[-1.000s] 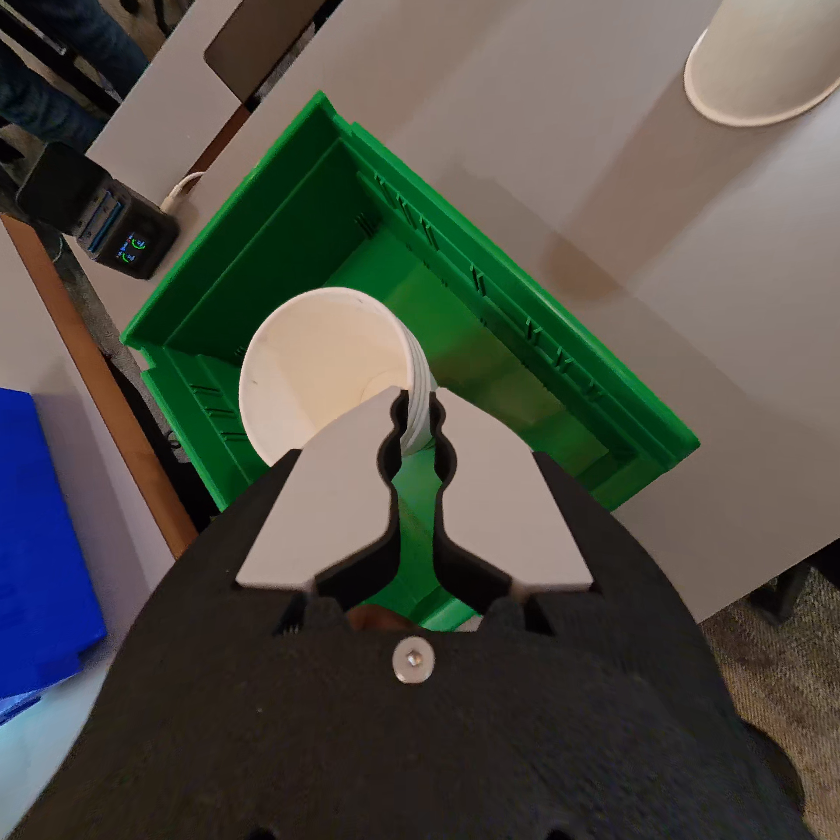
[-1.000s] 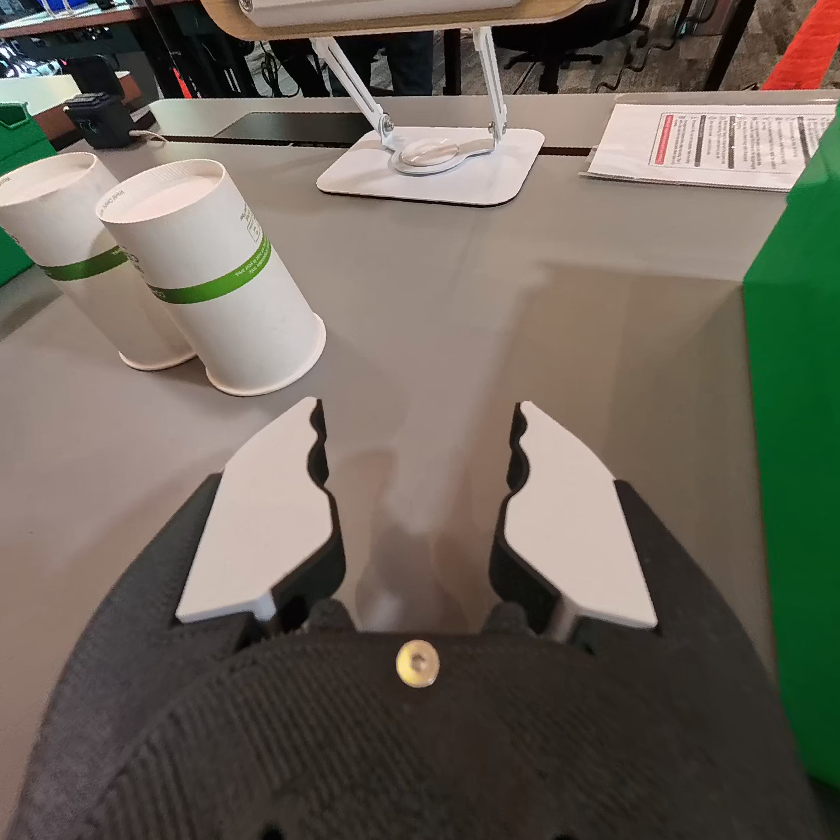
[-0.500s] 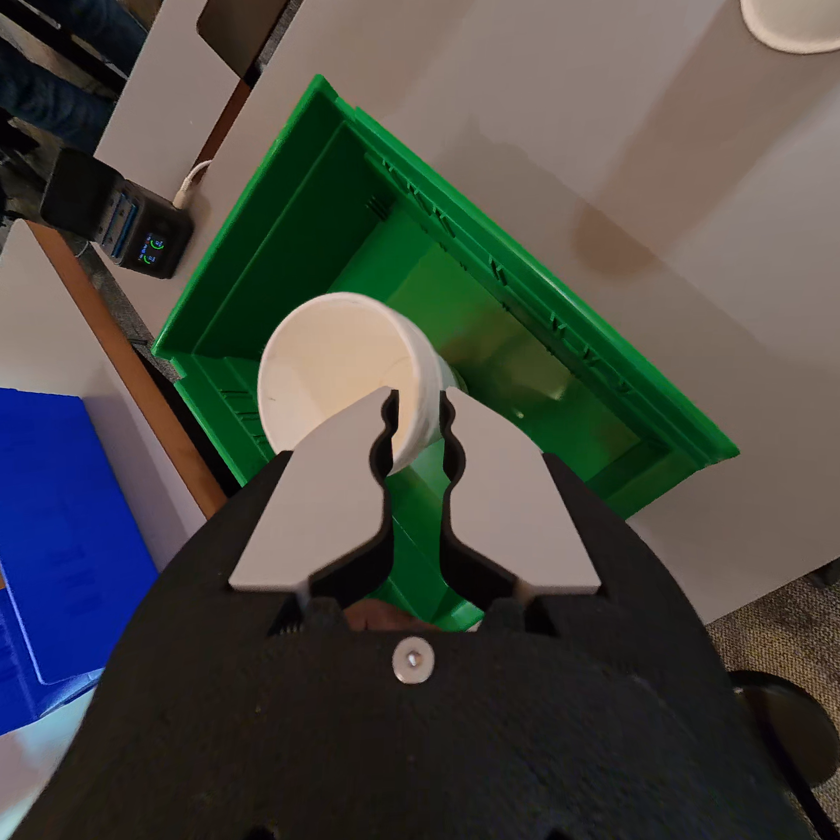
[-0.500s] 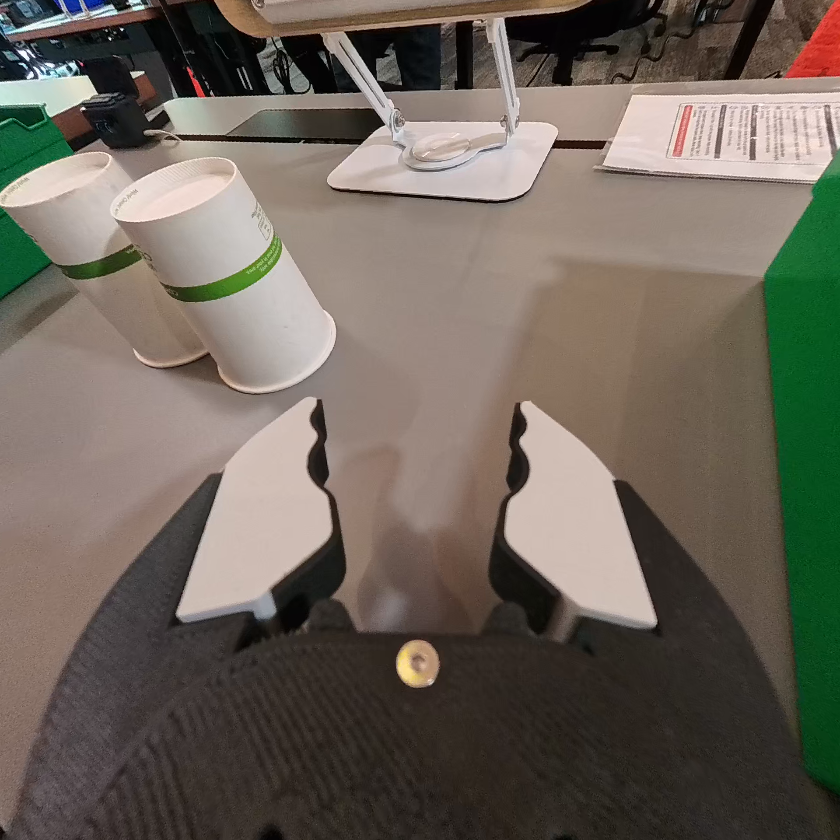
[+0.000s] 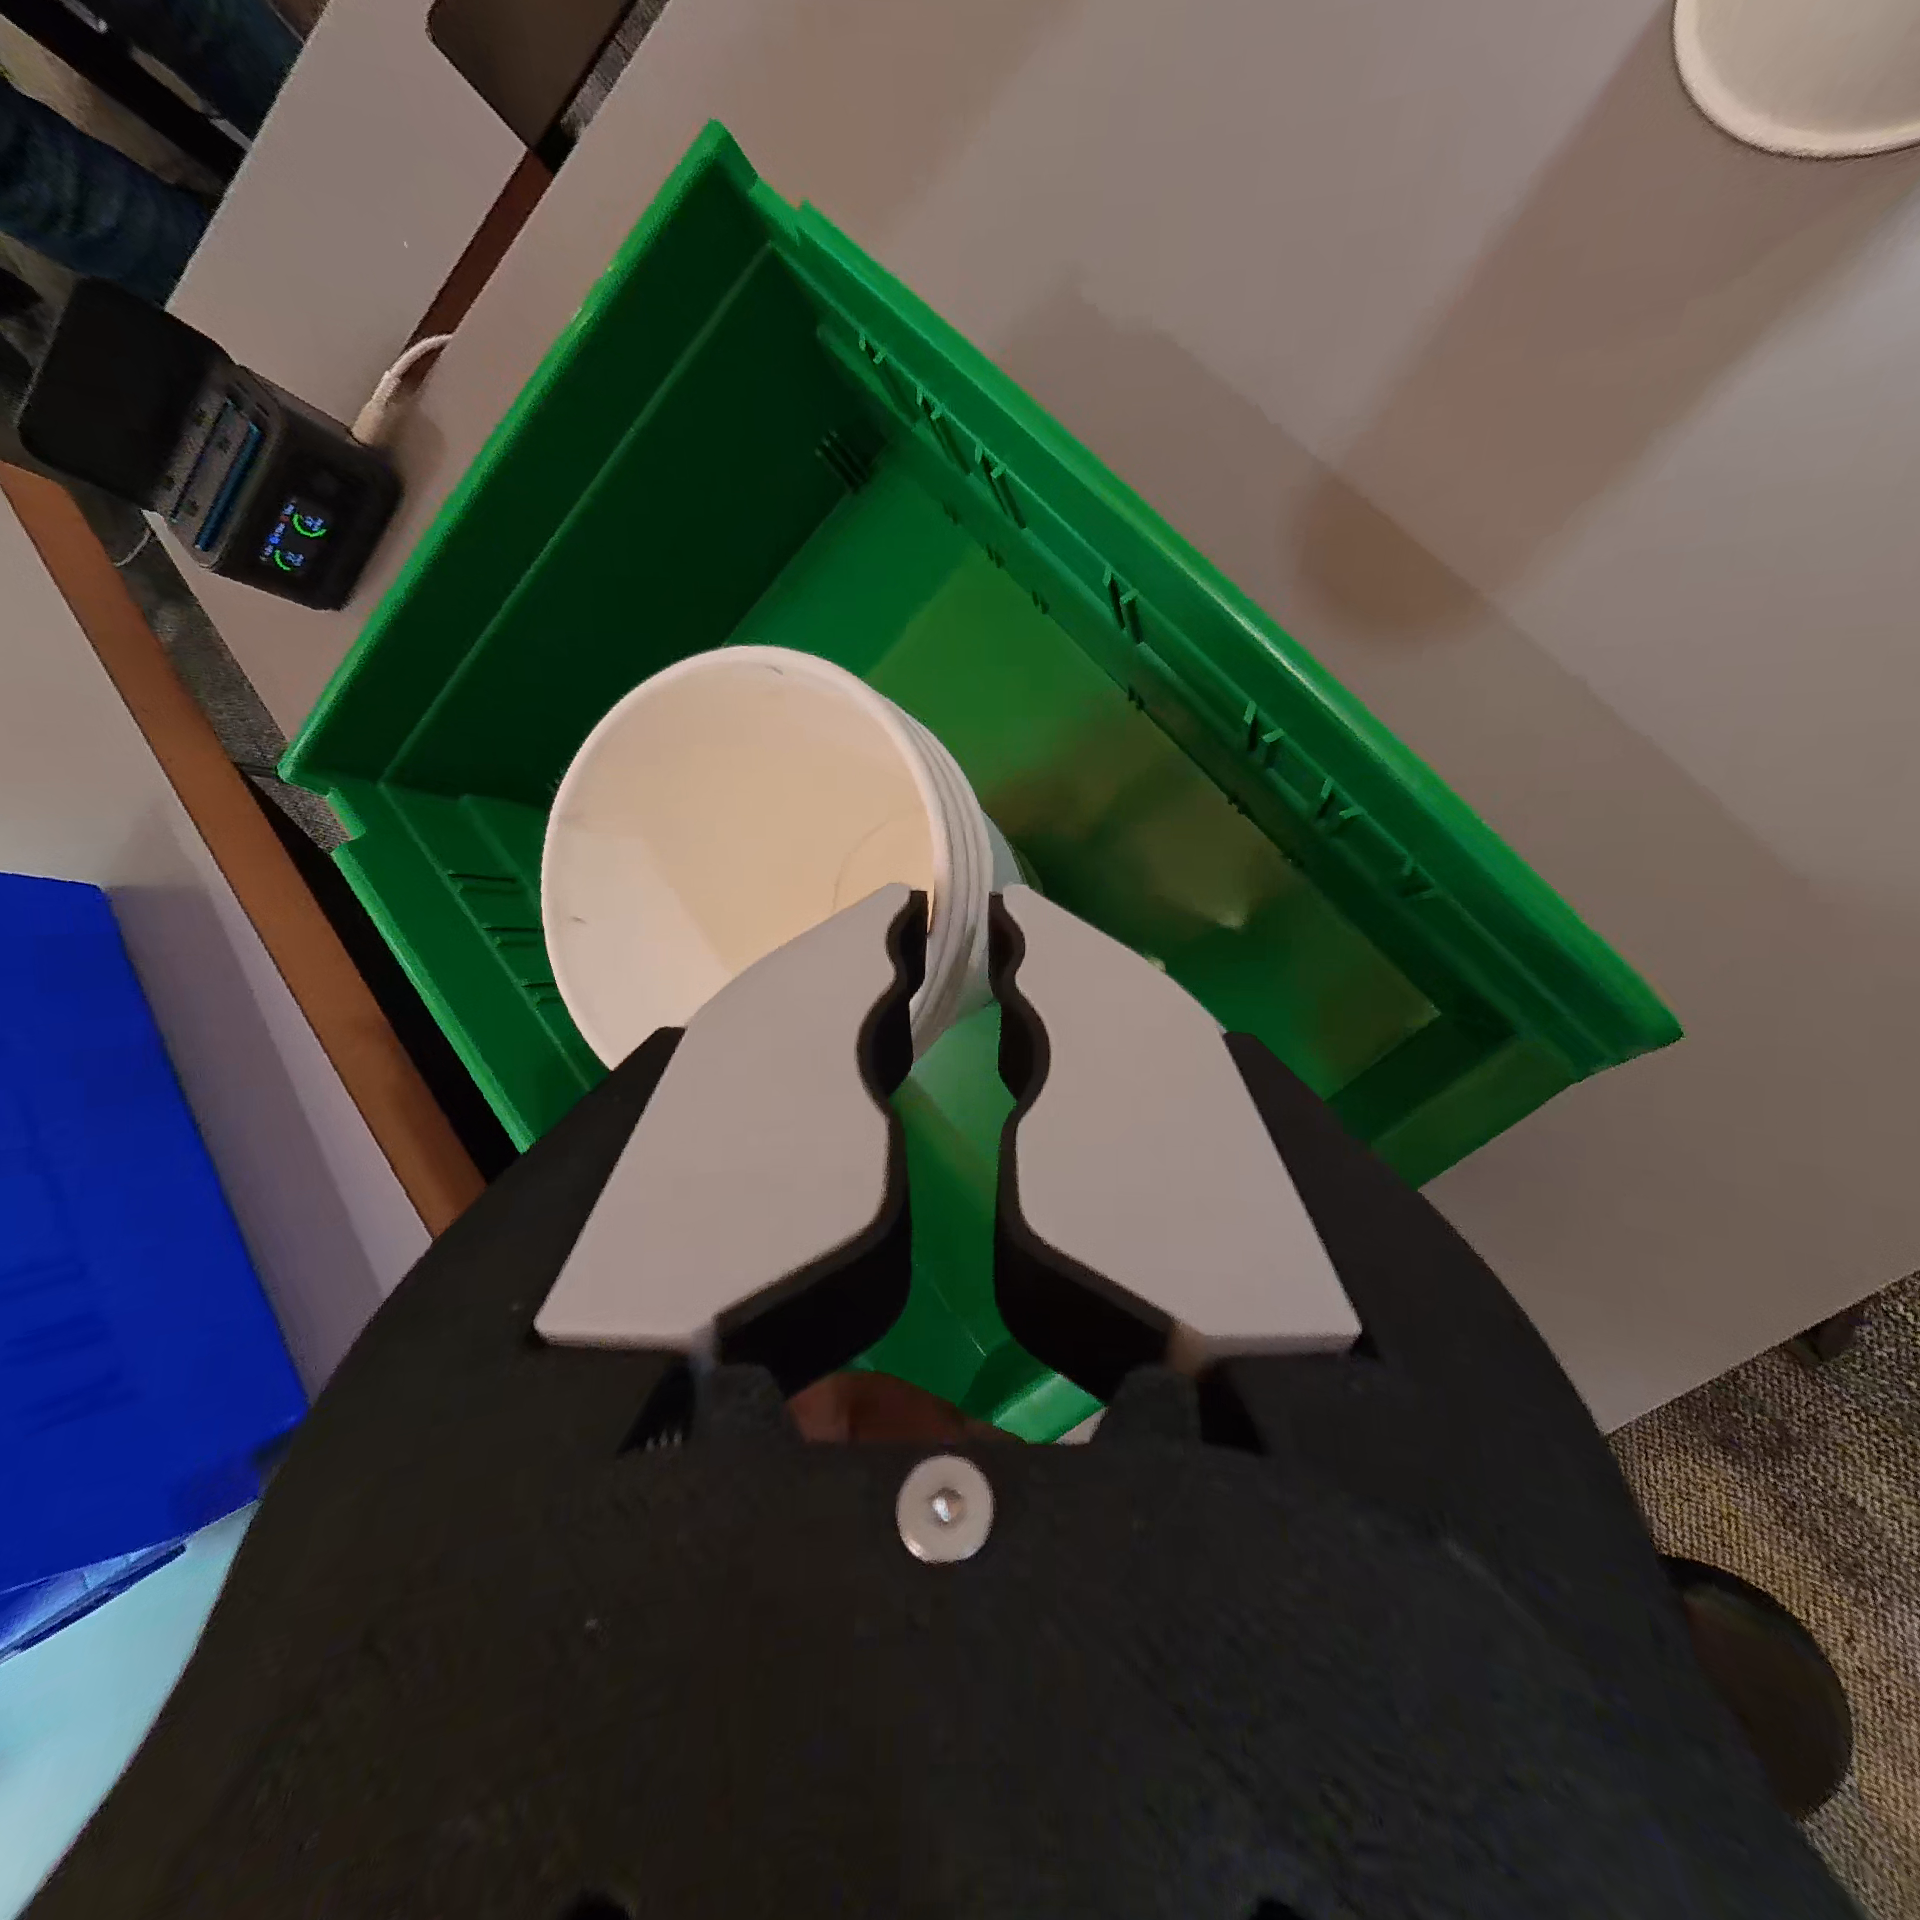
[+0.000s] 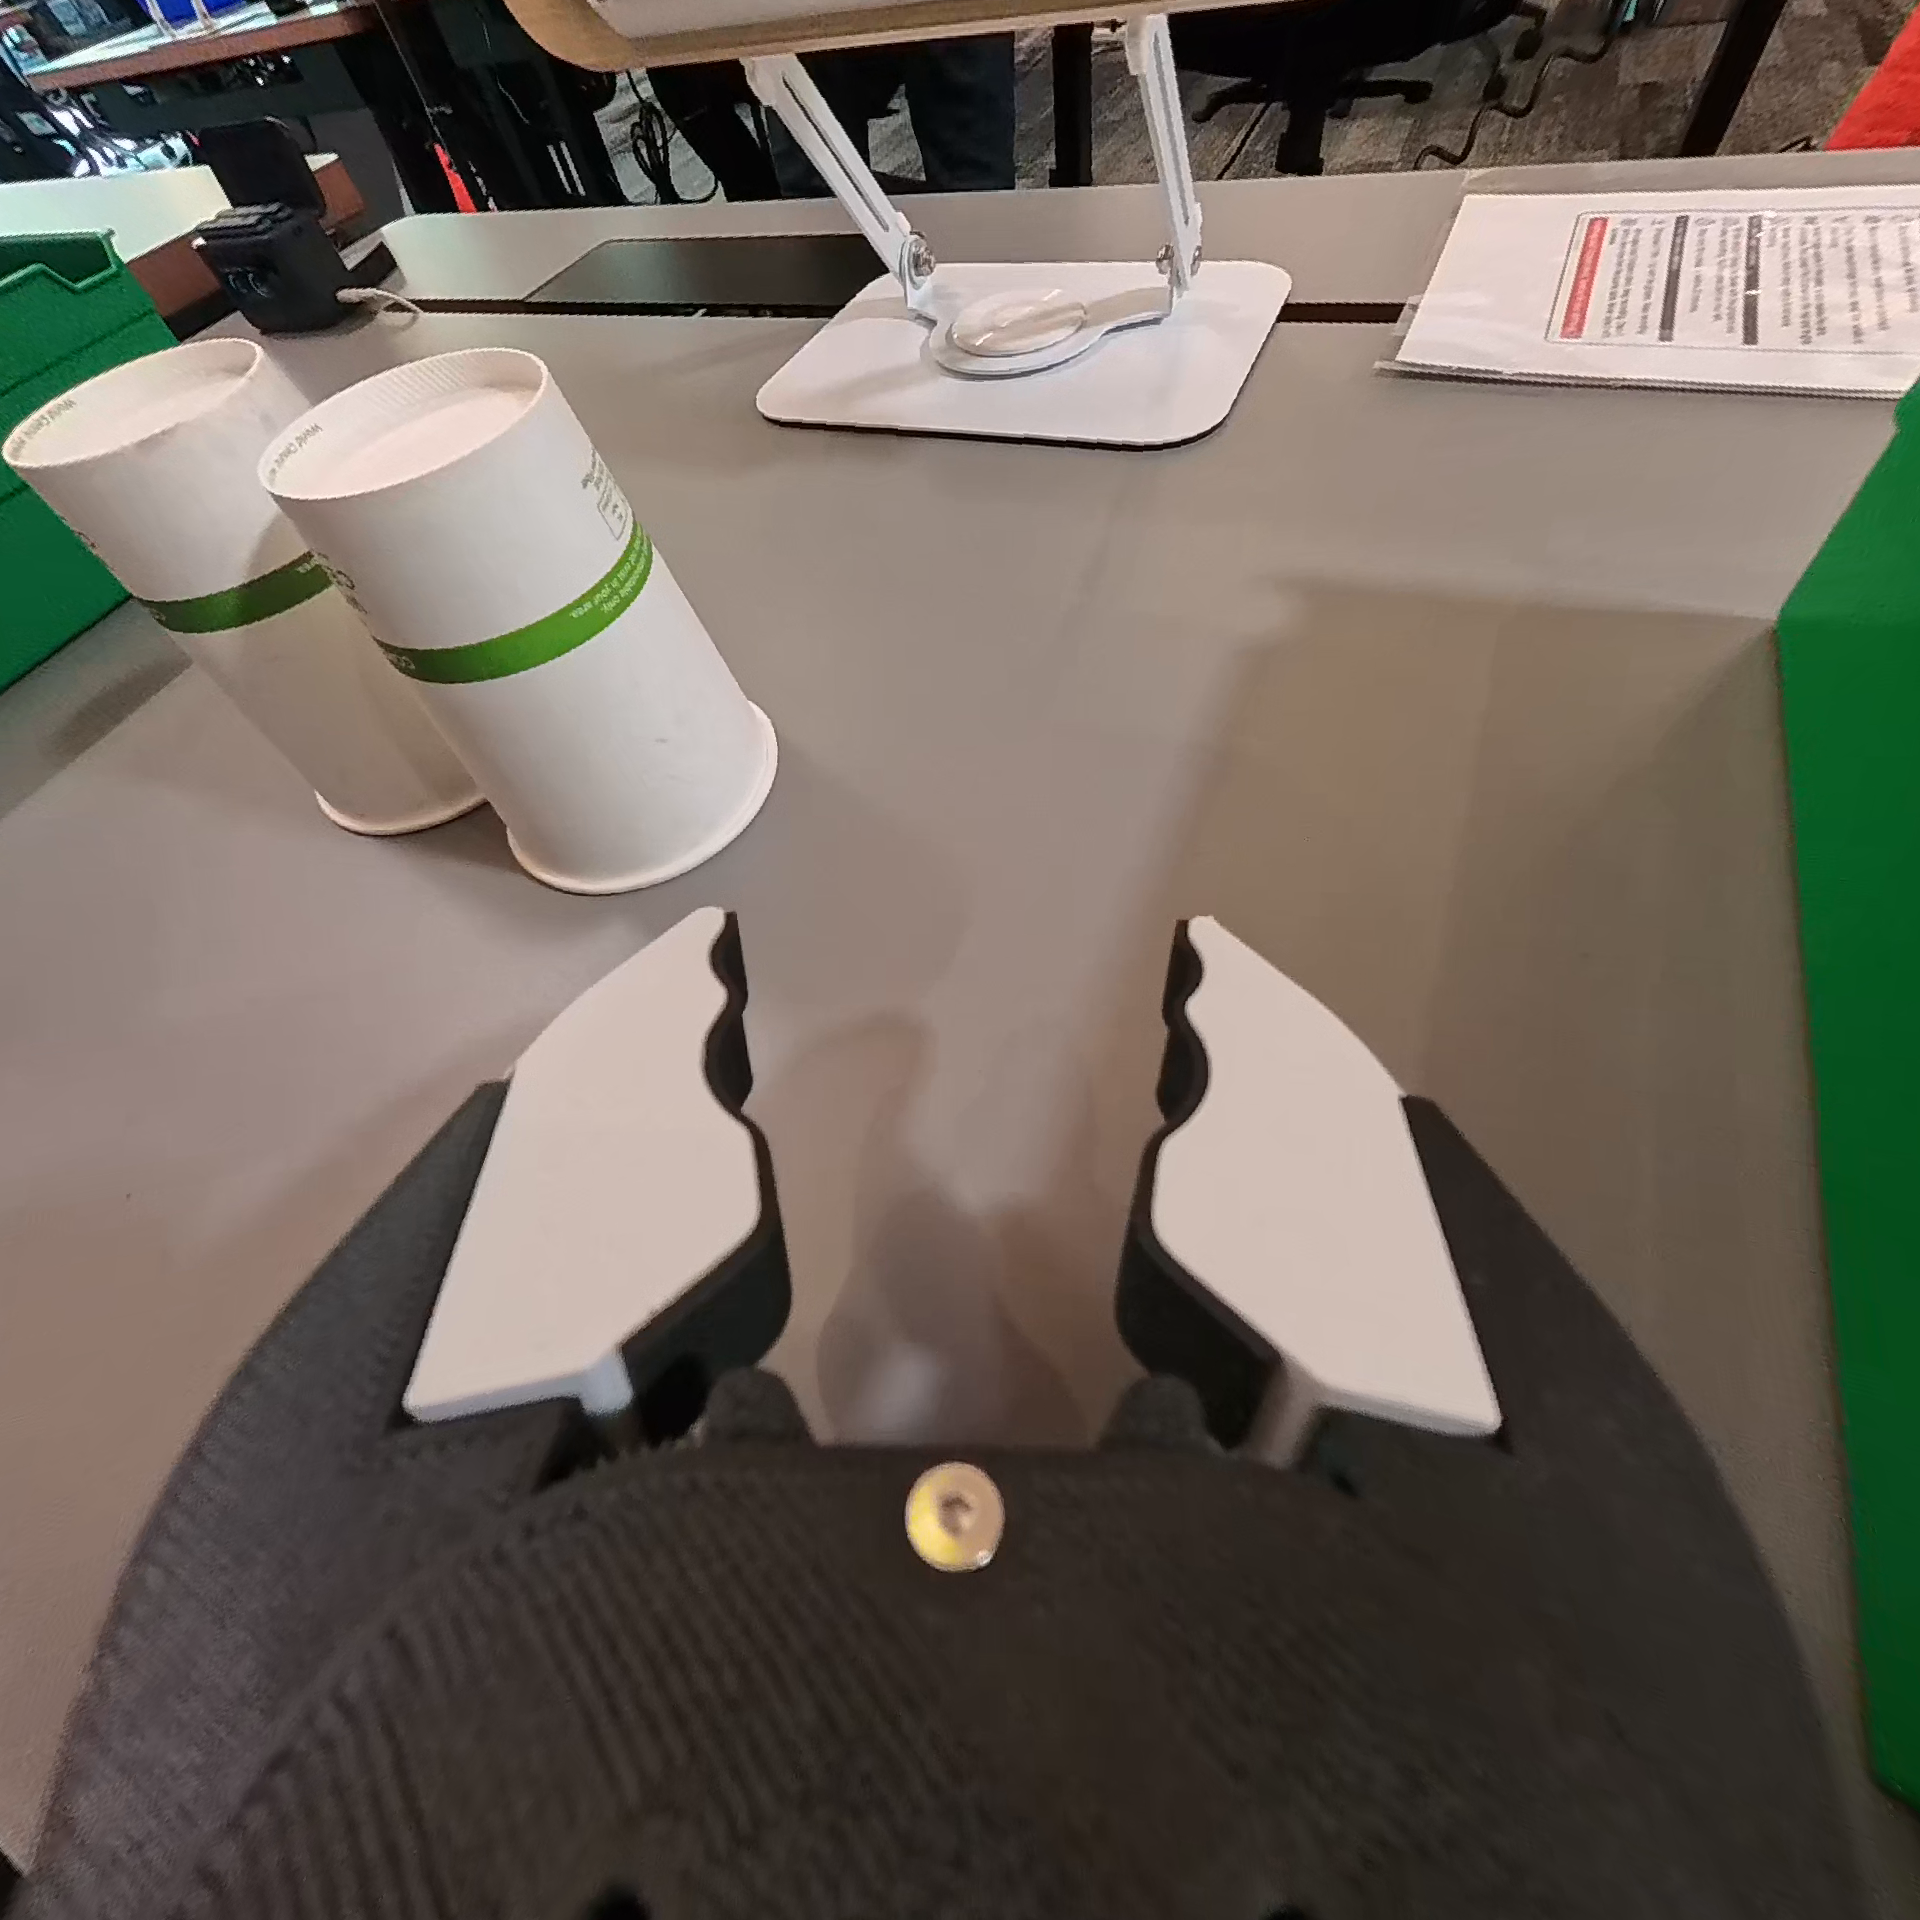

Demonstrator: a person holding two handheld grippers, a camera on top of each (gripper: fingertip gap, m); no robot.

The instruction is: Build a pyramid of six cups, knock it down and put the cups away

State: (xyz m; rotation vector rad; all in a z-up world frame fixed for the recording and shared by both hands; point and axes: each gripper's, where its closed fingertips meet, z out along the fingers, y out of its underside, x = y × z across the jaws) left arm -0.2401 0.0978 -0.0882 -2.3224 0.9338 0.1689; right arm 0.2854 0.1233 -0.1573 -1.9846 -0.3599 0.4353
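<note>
My left gripper (image 5: pixel 954 906) is shut on the rim of a stack of white paper cups (image 5: pixel 727 831), one finger inside and one outside. The stack hangs mouth-up and tilted over the inside of a green plastic bin (image 5: pixel 1351 748); its lower end is hidden. My right gripper (image 6: pixel 956 935) is open and empty, low over the grey table (image 6: pixel 1039 644). Two white paper cups with green bands stand upside down to its front left, the nearer one (image 6: pixel 540 623) touching the farther one (image 6: pixel 208 561).
Another upturned cup (image 5: pixel 1808 83) stands beyond the bin. A black device with a small screen (image 5: pixel 208 478) and a blue bin (image 5: pixel 104 1195) lie to the left. In the right wrist view are a green bin wall (image 6: pixel 1849 935), a white stand base (image 6: pixel 1029 353) and a printed sheet (image 6: pixel 1704 281).
My left gripper has shifted a little over the green bin with the cup stack still in it. My right gripper has edged slightly left and stays open.
</note>
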